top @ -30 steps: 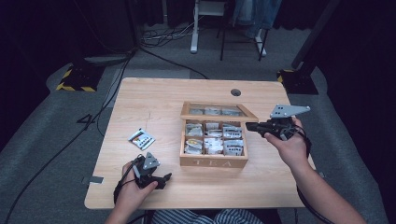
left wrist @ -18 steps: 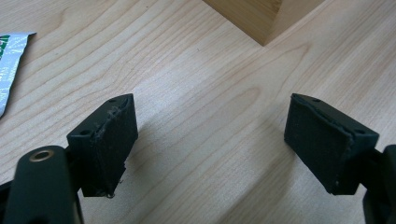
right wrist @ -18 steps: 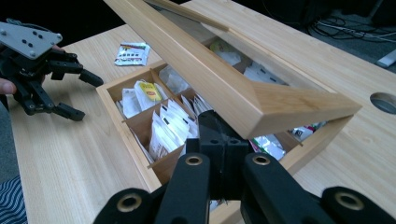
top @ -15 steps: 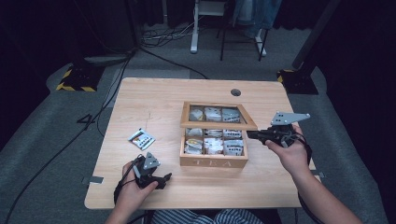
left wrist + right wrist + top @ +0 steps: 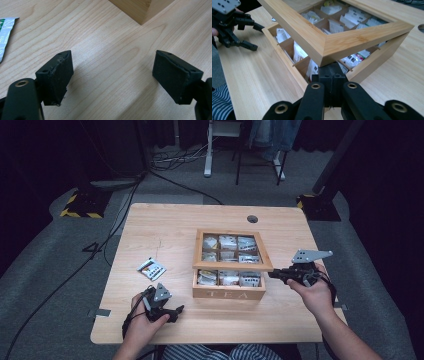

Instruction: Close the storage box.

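- Now the lid (image 5: 329,42) of the tea box (image 5: 228,293) at mid-table is being propped half-raised by the right gripper (image 5: 333,72), jaws clenched together beneath its corner.
- Left gripper (image 5: 112,75) is being held wide open, empty, over the table (image 5: 107,50).

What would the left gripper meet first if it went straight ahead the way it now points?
Probably the near corner of the wooden tea box. The left gripper, jaws open, points across bare table toward it; depth is hard to judge.
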`<state>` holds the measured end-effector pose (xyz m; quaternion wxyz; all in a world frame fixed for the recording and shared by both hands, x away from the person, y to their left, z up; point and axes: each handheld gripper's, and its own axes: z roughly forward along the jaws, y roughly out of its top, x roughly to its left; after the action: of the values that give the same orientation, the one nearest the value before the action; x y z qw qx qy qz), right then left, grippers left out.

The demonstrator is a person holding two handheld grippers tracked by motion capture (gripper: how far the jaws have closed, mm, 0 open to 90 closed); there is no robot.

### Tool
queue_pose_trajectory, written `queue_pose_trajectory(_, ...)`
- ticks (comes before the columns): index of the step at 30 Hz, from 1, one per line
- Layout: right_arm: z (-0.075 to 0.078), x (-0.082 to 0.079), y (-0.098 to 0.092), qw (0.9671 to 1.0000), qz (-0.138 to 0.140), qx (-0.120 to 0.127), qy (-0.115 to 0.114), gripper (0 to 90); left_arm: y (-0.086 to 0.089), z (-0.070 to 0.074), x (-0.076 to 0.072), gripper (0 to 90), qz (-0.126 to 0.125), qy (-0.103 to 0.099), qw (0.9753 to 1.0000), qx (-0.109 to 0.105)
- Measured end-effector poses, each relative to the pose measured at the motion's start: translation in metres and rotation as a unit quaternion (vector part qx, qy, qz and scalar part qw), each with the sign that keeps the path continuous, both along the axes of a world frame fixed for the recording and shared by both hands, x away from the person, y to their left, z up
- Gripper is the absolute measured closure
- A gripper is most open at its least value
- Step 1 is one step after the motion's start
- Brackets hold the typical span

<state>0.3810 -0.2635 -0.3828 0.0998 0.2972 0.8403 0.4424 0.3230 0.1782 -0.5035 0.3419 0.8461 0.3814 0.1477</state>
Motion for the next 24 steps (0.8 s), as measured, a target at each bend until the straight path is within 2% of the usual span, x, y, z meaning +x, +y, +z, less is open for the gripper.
queue_pose_trajectory(14, -0.016, -0.012, -0.001, 0.9996, 0.004, -0.018, 0.022, 90.0, 0.0, 0.0, 0.0, 17.7, 0.0, 0.001, 1.0, -0.001)
queue_pose_trajectory(24, -0.027, -0.014, -0.004, 0.9991, 0.005, -0.02, 0.037, 89.9, 0.0, 0.0, 0.0, 17.7, 0.0, 0.002, 1.0, 0.0)
